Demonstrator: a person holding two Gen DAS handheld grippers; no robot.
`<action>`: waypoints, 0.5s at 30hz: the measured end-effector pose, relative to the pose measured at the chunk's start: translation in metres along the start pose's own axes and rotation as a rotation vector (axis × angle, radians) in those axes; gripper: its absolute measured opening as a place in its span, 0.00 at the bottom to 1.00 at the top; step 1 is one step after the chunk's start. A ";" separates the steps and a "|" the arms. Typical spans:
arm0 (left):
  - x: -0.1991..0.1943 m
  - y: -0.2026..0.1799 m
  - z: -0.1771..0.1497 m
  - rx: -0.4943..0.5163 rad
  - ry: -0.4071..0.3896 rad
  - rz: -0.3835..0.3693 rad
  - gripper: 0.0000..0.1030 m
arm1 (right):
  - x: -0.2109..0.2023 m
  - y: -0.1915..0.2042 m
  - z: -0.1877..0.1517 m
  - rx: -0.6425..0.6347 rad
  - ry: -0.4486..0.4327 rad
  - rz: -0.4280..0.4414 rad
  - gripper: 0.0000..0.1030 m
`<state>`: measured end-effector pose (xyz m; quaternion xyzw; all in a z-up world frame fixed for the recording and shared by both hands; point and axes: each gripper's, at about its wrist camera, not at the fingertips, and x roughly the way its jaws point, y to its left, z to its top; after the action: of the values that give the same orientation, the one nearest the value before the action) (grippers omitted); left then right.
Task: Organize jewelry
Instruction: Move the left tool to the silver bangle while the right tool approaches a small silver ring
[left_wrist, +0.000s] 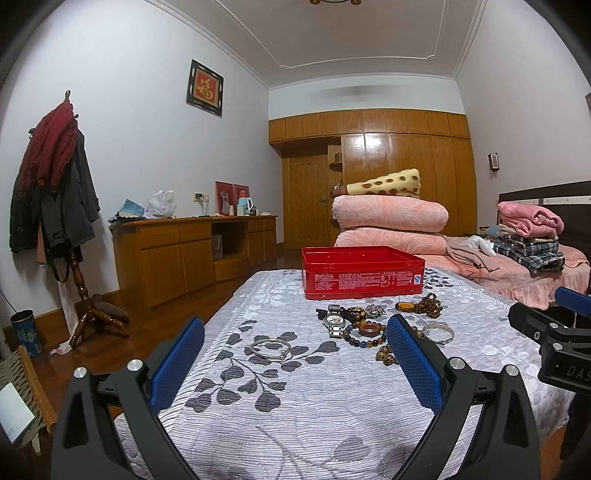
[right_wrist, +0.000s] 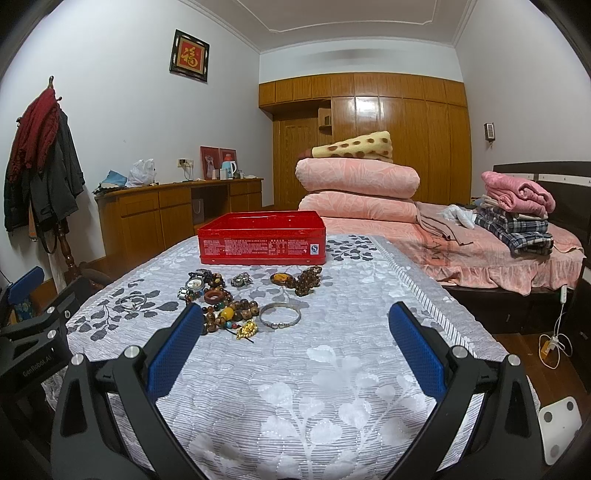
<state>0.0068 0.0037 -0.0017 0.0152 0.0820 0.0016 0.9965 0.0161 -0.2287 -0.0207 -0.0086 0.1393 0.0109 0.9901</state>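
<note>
Left wrist: left tool (left_wrist: 295, 350) wide open, empty; right tool (right_wrist: 295, 332) likewise.

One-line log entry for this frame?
phase: pre-grasp | left gripper: open, empty | right gripper: open, empty | jewelry pile: on quilt | red tin: open, contents unseen

1. The left hand-held gripper (left_wrist: 295, 350) is held level, its two blue-padded fingers (left_wrist: 177, 363) spread wide apart with nothing between them.
2. The right hand-held gripper (right_wrist: 295, 341) is posed the same way: fingers (right_wrist: 415, 347) wide apart, the gap empty.
3. The two point the same way, side by side. The right one shows at the right edge of the left wrist view, the left one at the left edge of the right wrist view.
</note>
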 end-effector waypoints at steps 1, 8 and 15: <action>0.000 0.000 0.000 0.000 0.001 0.000 0.94 | 0.000 0.000 0.000 0.000 0.000 0.000 0.95; 0.000 0.013 -0.004 -0.024 0.039 0.008 0.94 | 0.008 0.003 -0.002 -0.009 0.034 -0.001 0.95; 0.021 0.033 -0.007 -0.068 0.166 0.000 0.94 | 0.028 -0.004 -0.004 0.006 0.140 0.023 0.95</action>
<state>0.0267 0.0373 -0.0109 -0.0189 0.1642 0.0055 0.9862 0.0422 -0.2321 -0.0326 -0.0045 0.2081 0.0213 0.9779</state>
